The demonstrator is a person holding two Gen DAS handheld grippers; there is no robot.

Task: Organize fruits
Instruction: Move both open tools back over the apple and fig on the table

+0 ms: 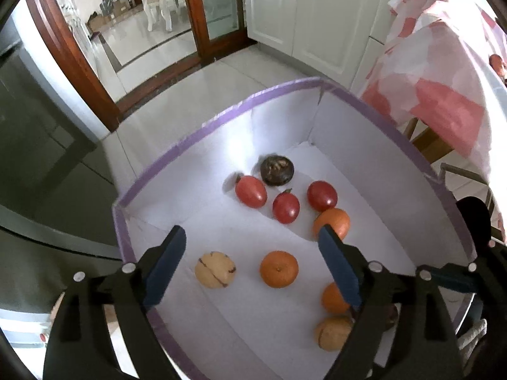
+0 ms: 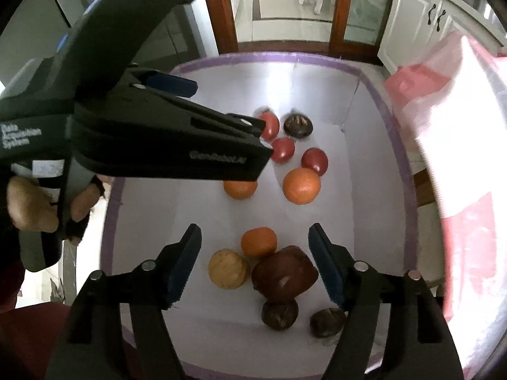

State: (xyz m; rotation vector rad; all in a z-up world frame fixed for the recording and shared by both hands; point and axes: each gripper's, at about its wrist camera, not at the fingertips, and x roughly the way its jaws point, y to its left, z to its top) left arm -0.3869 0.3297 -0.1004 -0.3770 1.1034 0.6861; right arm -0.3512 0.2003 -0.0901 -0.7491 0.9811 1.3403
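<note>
A white box with a purple rim (image 1: 190, 136) (image 2: 408, 171) holds the fruit. In the left wrist view three red tomatoes (image 1: 285, 207) lie at the back beside a dark round fruit (image 1: 277, 170), with several oranges (image 1: 279, 268) and two tan walnut-like fruits (image 1: 215, 269) nearer. My left gripper (image 1: 252, 237) is open and empty above the box floor. In the right wrist view my right gripper (image 2: 255, 237) is open and empty above an orange (image 2: 259, 242), a tan fruit (image 2: 228, 269), a large brown fruit (image 2: 285, 274) and two small dark fruits (image 2: 279, 314). The left gripper's body (image 2: 164, 145) crosses that view.
A pink and white cloth (image 1: 443, 72) hangs over a table at the right of the box. White cabinets (image 1: 301, 9) and a wooden-framed glass door (image 1: 209, 9) stand behind. Tiled floor (image 1: 177, 95) lies beyond the box.
</note>
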